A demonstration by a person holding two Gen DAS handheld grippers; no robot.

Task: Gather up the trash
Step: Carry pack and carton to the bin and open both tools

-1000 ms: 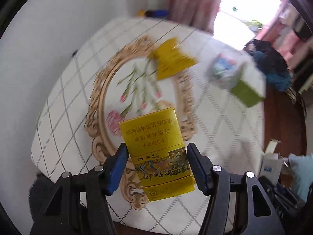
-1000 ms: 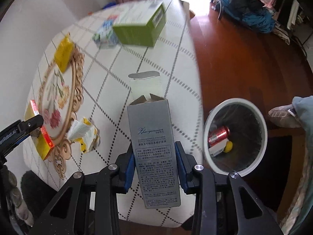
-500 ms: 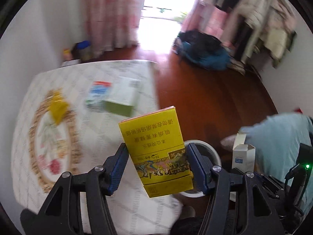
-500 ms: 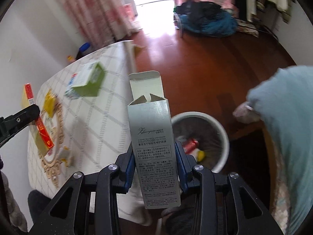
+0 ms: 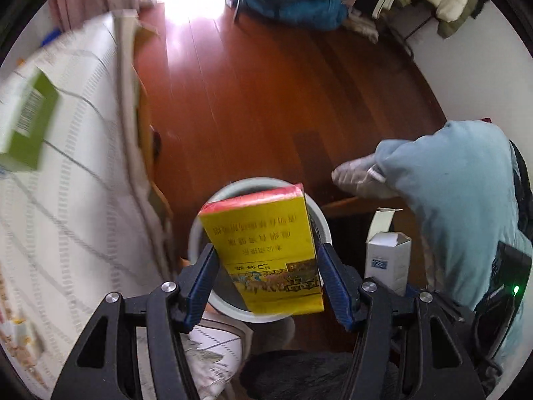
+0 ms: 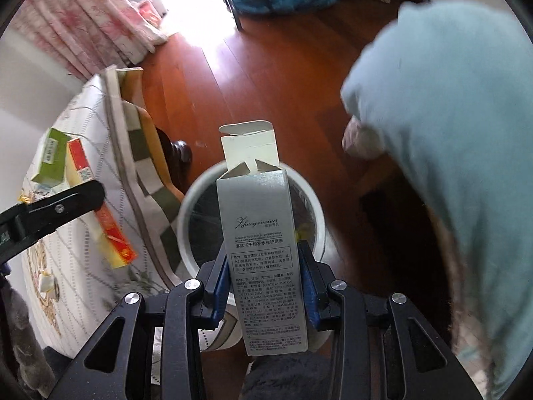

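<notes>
My left gripper (image 5: pixel 266 263) is shut on a yellow carton (image 5: pixel 266 246) with a red end and holds it above the white round bin (image 5: pixel 319 220) on the floor. My right gripper (image 6: pixel 263 266) is shut on a tall silver box (image 6: pixel 263 233) with its top flap open, also above the bin (image 6: pixel 200 200), whose dark inside shows behind the box. The silver box also shows in the left wrist view (image 5: pixel 388 260), and the yellow carton in the right wrist view (image 6: pixel 100 213).
The table with a white checked cloth (image 5: pixel 66 200) stands left of the bin. A green box (image 5: pixel 26 126) lies on it, with small yellow wrappers (image 6: pixel 46 283) near its front. A person's light blue trouser leg (image 6: pixel 449 133) is at the right. Red wooden floor lies beyond.
Both grippers have swung from over the table to over the bin, each still holding its box. The bin is now straight behind both boxes.
</notes>
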